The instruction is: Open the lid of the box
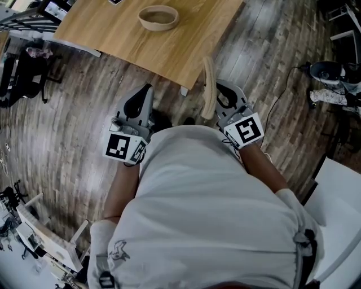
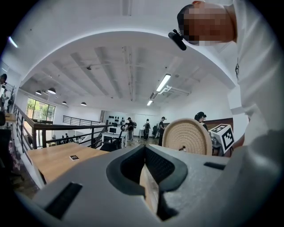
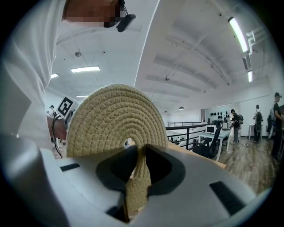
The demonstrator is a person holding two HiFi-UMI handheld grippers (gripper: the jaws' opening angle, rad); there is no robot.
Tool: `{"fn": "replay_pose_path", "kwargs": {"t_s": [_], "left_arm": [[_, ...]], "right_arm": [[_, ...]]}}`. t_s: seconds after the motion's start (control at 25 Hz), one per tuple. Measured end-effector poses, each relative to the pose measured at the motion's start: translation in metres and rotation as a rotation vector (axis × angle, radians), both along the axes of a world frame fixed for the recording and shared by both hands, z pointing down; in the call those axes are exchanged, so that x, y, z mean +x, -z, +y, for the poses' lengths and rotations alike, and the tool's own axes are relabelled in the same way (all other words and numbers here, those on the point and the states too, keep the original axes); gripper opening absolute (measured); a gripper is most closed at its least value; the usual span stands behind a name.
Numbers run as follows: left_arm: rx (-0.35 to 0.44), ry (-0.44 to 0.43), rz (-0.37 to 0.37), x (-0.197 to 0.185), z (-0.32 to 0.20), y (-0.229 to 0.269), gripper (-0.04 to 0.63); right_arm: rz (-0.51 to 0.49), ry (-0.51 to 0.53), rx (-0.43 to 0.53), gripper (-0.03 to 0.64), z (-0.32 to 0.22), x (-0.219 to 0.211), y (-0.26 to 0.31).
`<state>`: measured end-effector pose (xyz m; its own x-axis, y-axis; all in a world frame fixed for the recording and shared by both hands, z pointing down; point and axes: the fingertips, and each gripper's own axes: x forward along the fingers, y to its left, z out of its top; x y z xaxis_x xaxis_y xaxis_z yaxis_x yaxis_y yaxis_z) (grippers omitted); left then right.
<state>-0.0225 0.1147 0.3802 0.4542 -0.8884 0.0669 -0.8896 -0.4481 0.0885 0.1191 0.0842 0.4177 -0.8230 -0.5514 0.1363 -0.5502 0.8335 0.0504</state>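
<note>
Jaws of the right gripper (image 3: 141, 153) are shown clamped on the edge of the round woven lid (image 3: 115, 119), which is held upright near the corner of the wooden table (image 1: 113, 39). Jaws of the left gripper (image 2: 144, 155) are pressed together, with nothing between them. The open box (image 1: 158, 17) is seen on the table, well apart from the lid.
</note>
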Motion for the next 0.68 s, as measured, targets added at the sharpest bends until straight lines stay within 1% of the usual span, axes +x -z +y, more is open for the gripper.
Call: {"fn": "replay_pose_path", "kwargs": {"t_s": [0.36, 0.52, 0.68], "left_arm": [[0.008, -0.038, 0.007, 0.009, -0.005, 0.004, 0.006], [0.003, -0.036, 0.009, 0.007, -0.008, 0.004, 0.006], [-0.001, -0.035, 0.011, 0.011, -0.009, 0.003, 0.006]], "right_arm": [[-0.002, -0.020, 0.004, 0.067, 0.003, 0.007, 0.007], [-0.013, -0.011, 0.002, 0.067, 0.002, 0.005, 0.009], [0.003, -0.003, 0.004, 0.067, 0.001, 0.011, 0.007]]}}
